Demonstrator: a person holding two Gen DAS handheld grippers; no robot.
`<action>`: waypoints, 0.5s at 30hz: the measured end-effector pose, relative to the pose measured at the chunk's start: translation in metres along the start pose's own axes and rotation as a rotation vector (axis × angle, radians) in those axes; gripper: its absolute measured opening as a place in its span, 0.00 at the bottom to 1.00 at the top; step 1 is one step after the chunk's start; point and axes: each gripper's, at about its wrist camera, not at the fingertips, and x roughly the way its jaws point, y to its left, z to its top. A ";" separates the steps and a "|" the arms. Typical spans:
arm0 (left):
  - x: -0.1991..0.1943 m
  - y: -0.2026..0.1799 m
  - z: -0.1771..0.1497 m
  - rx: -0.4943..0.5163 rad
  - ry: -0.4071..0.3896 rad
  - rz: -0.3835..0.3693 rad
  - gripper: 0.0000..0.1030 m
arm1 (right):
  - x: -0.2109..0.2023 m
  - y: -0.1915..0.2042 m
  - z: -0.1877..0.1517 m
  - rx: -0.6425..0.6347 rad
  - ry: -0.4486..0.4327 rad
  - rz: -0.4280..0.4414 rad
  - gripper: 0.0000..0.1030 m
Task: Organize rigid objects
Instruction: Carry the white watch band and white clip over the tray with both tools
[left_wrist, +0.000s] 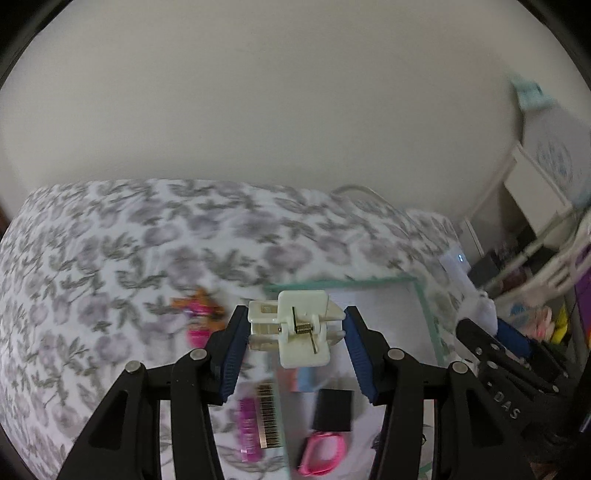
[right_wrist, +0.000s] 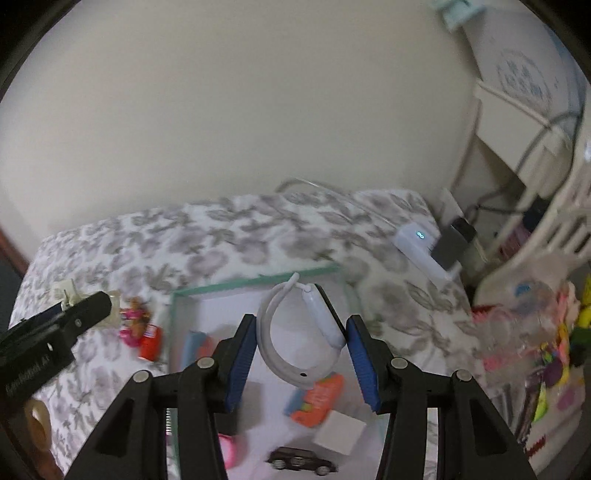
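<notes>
The left gripper (left_wrist: 293, 328) is closed on a cream spring clip (left_wrist: 295, 328); both blue pads press its sides, and the clip's coil spring faces the camera. The clip is held clear above the bed. The right gripper (right_wrist: 301, 334) is closed on a white wristband (right_wrist: 295, 332); the band's loop spans the gap between the two blue pads, with its thicker capsule end against the right pad. The band is held above the tray.

Below both grippers lies a shallow clear tray with a green rim (right_wrist: 255, 282) on a floral bedcover (left_wrist: 110, 240).

In the right wrist view, the tray holds:
- an orange pack (right_wrist: 317, 400)
- a white cube (right_wrist: 340, 432)
- a dark toy car (right_wrist: 301, 461)
- a blue and orange item (right_wrist: 197, 343), blurred

In the left wrist view, the following lie under the left gripper:
- a black block (left_wrist: 332, 410)
- a pink ring-shaped item (left_wrist: 321, 454)
- a magenta comb-like piece (left_wrist: 249, 428)
- a barcode strip (left_wrist: 267, 413)

Motion blur prevents confirming which of these are inside the tray.

Outside the tray's left edge, a small pink and orange figure (right_wrist: 133, 321) and a red pack (right_wrist: 151, 341) lie on the bedcover. A white device with a lit indicator (right_wrist: 417, 240) sits at the bed's far right corner, beside a white basket (right_wrist: 554, 221).
</notes>
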 end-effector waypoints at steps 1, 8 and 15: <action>0.007 -0.010 -0.003 0.022 0.014 -0.004 0.52 | 0.007 -0.005 -0.001 0.006 0.016 -0.014 0.51; 0.052 -0.042 -0.032 0.103 0.106 -0.006 0.52 | 0.040 -0.024 -0.013 0.021 0.097 -0.039 0.51; 0.073 -0.047 -0.043 0.111 0.148 -0.001 0.52 | 0.069 -0.030 -0.028 0.030 0.175 -0.047 0.51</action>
